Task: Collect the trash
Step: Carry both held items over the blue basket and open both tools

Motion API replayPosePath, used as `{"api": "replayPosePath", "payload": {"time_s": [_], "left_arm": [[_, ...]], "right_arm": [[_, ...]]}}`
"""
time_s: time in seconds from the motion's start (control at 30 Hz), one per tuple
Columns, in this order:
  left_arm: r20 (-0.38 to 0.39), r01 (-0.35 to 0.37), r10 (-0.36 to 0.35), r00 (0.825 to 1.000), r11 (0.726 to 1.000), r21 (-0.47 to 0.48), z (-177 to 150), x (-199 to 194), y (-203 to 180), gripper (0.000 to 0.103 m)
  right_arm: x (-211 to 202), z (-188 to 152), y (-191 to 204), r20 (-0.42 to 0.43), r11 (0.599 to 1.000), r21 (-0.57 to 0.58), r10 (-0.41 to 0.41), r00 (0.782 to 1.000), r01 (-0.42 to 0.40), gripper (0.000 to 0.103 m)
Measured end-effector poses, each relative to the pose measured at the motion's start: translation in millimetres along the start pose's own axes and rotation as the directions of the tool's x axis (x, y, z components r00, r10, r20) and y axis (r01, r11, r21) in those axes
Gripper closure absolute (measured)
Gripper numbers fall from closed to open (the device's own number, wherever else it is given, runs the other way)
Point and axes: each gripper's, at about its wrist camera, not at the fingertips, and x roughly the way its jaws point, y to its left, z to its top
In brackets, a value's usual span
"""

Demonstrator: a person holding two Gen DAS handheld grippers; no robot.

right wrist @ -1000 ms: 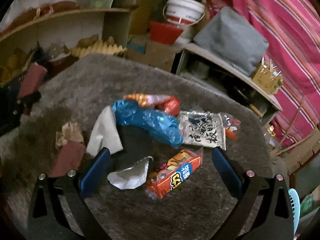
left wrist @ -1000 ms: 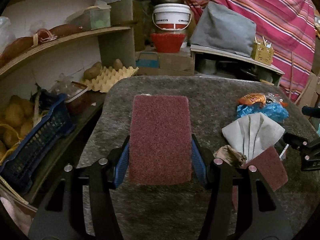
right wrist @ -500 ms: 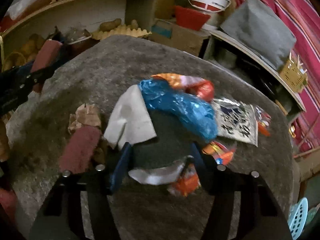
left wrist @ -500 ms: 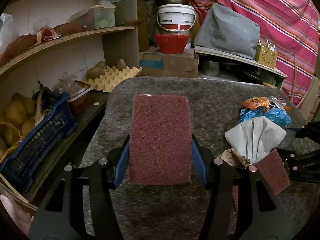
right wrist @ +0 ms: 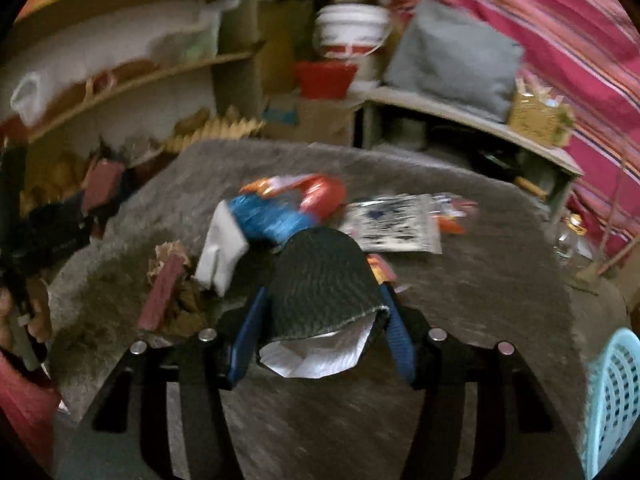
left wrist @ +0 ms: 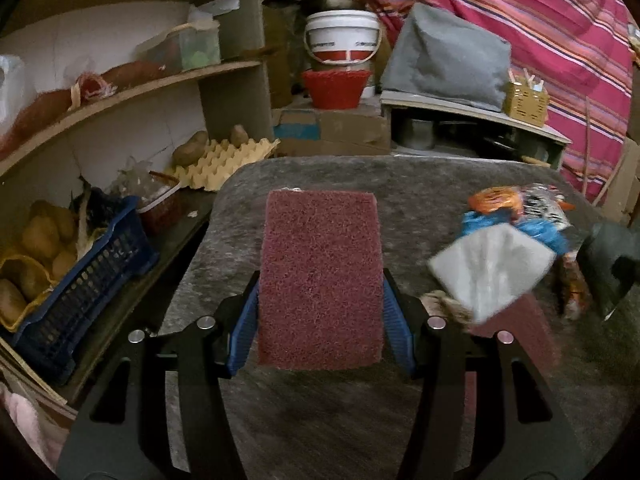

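Observation:
My left gripper (left wrist: 320, 280) is shut on a maroon scouring pad (left wrist: 320, 240), held flat above the grey felt table (left wrist: 408, 184). My right gripper (right wrist: 322, 292) is shut on a dark woven scouring pad (right wrist: 320, 272), with a crumpled white wrapper (right wrist: 316, 354) caught under it. Behind it lies the trash pile: a blue bag (right wrist: 272, 216), an orange-red wrapper (right wrist: 316, 192), a white tissue (right wrist: 222, 248) and a black-and-white packet (right wrist: 394, 228). A second maroon pad (right wrist: 160, 292) lies on brown crumpled paper (right wrist: 172, 252). The right wrist view is blurred.
A blue crate of potatoes (left wrist: 80, 280) and an egg tray (left wrist: 224, 160) sit on the low shelf to the left. Beyond the table stand a red bowl (left wrist: 336, 88) and a white bucket (left wrist: 342, 40). A light-blue basket (right wrist: 612, 392) stands off the table's right edge.
My right gripper closed from wide open onto the dark pad and white wrapper, then pulled back from the pile with them. The left gripper kept its grip and barely shifted.

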Motion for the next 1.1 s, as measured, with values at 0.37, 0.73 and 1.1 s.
{"api": "replayPosePath", "payload": {"time_s": [0.37,0.73,1.1], "left_arm": [[0.067,0.149,-0.154,0.986,0.986,0.073,23,-63,-117,0.048],[0.039,0.349,-0.36,0.932,0.923,0.163,21,-74,-306,0.048],[-0.013,0.484,-0.501,0.865,0.828,0.285,0,-78,-466,0.048]], "right_arm": [[-94,-33,-140,0.106,0.964,0.198,-0.202,0.974,0.178,0.046],[-166,-91,-273,0.044,0.87,0.295,-0.426,0.904,0.395,0.046],[-186,-134,-349,-0.029,0.798,0.319,-0.53,0.847,0.511,0.046]]}}
